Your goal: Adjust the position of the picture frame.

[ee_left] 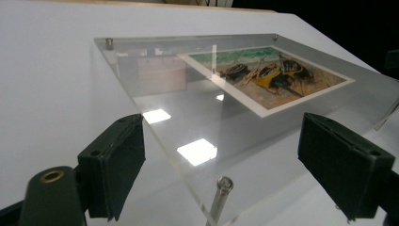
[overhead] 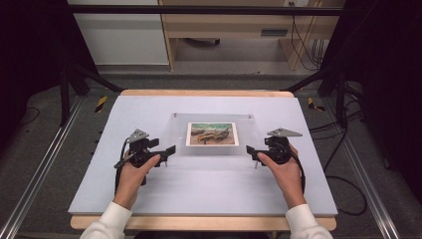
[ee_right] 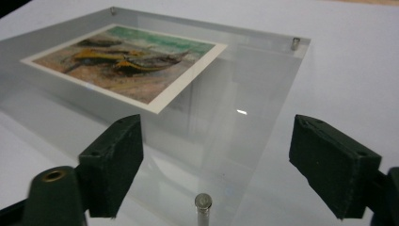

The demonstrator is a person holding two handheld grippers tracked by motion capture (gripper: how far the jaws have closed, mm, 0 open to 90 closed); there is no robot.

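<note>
Clear frame (overhead: 213,135) with print (overhead: 212,133) lies on the table (overhead: 149,194), between both hand-held grippers. Left hand-held gripper (overhead: 168,152): jaws wide, straddling near-left corner post (ee_left: 222,193), gripping nothing. Right hand-held gripper (overhead: 251,152): same, post (ee_right: 203,205) between its jaws.

Both forearms come in from the bottom edge of the high view, white sleeves at the wrists. The left hand (overhead: 133,174), lower left of centre, holds the left gripper (overhead: 169,151) pointing right, jaws apart. The right hand (overhead: 281,169), lower right of centre, holds the right gripper (overhead: 250,151) pointing left, jaws apart.
</note>
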